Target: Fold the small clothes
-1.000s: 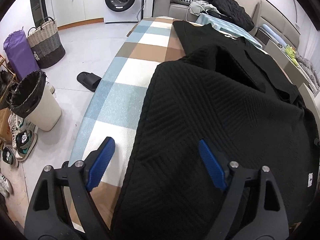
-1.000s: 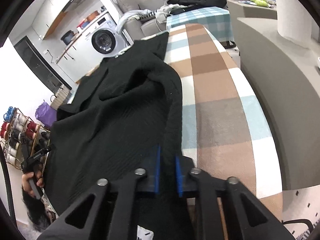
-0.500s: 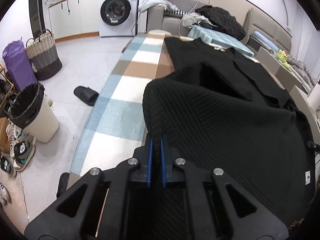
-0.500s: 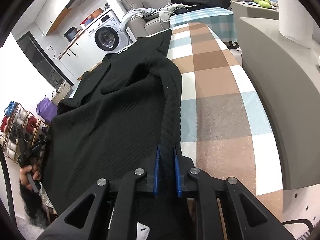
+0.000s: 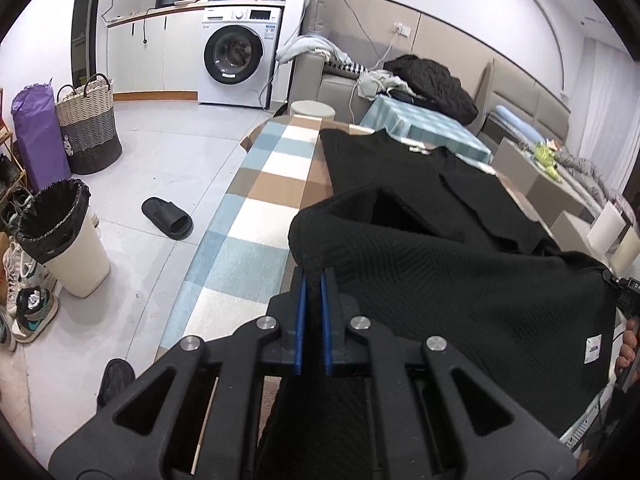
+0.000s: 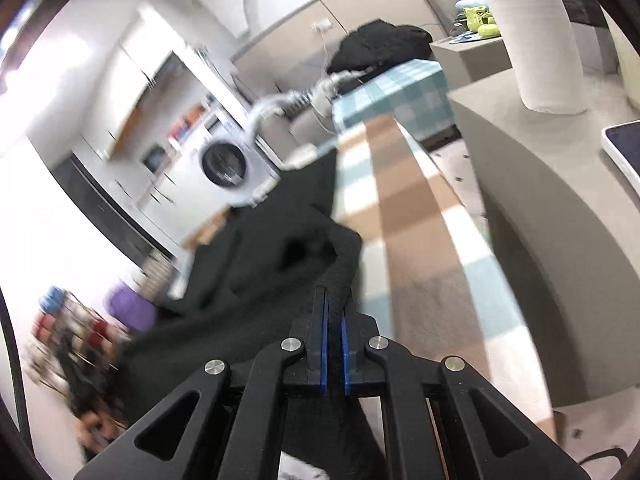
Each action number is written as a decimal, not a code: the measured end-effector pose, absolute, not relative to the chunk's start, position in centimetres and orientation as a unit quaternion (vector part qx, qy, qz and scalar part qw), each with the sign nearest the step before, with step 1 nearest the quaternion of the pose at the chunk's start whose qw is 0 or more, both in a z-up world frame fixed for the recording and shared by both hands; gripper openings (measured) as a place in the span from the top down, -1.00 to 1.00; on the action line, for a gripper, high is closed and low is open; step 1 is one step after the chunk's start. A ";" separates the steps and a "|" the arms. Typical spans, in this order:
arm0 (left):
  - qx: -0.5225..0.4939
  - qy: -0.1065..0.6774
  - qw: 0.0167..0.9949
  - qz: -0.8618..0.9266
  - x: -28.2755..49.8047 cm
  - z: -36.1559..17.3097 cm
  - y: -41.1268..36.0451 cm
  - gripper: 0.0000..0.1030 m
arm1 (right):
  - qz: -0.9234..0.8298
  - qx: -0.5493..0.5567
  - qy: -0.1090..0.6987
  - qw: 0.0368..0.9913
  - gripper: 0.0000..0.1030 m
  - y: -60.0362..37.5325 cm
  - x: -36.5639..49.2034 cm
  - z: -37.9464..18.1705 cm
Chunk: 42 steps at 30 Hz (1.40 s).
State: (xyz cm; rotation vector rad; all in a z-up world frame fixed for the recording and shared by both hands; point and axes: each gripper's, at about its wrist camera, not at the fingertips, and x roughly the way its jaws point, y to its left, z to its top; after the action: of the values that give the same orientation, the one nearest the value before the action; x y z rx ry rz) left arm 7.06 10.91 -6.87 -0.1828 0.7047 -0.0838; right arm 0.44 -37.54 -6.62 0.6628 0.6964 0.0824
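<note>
Room: laundry corner, checked counter (image 5: 256, 240) running toward a washing machine (image 5: 236, 60).
Left gripper (image 5: 314, 280): jaws clamped on the black knit garment (image 5: 460, 280), near hem raised off the counter.
Right gripper (image 6: 334, 300): jaws pinched on the garment's other hem corner.
Beside counter: black slipper (image 5: 168, 222), lined bin (image 5: 60, 236), woven basket (image 5: 88, 124).
Labels: white tag (image 5: 593, 348) on garment, writing unreadable.

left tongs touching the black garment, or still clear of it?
Touching. The left wrist view shows the left tongs shut on the black garment's edge, knit pinched between the blue pads and lifted off the checked cover.
</note>
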 end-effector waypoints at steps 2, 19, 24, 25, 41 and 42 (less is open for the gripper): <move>-0.096 0.337 0.935 -0.043 6.4 -6.4 11.1 0.91 | 0.065 0.342 0.318 0.882 0.91 -37.8 0.3 -6.3; -0.107 0.315 0.942 -0.050 0.4 -3.8 12.1 0.91 | 0.100 0.328 0.301 0.890 0.91 -37.8 -3.6 -4.7; -0.107 0.327 0.938 -0.051 2.8 -4.1 12.1 0.91 | 0.084 0.337 0.313 0.884 0.91 -38.0 -1.3 -4.9; -0.108 0.329 0.937 -0.050 3.7 -4.3 12.1 0.91 | 0.082 0.340 0.313 0.883 0.91 -38.0 -1.1 -4.9; -0.091 0.385 0.918 -0.020 15.7 -9.2 11.0 0.90 | -0.021 0.339 0.368 0.866 0.91 -38.2 6.8 -7.9; -0.094 0.389 0.916 -0.021 16.0 -9.5 11.0 0.90 | -0.025 0.335 0.376 0.864 0.86 -38.2 7.1 -8.2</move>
State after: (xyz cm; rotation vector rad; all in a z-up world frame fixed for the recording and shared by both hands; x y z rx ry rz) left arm 15.99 11.03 -9.54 -0.1933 0.8005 -0.0435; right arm 7.07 -38.18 -8.17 0.7013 0.7872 -0.0529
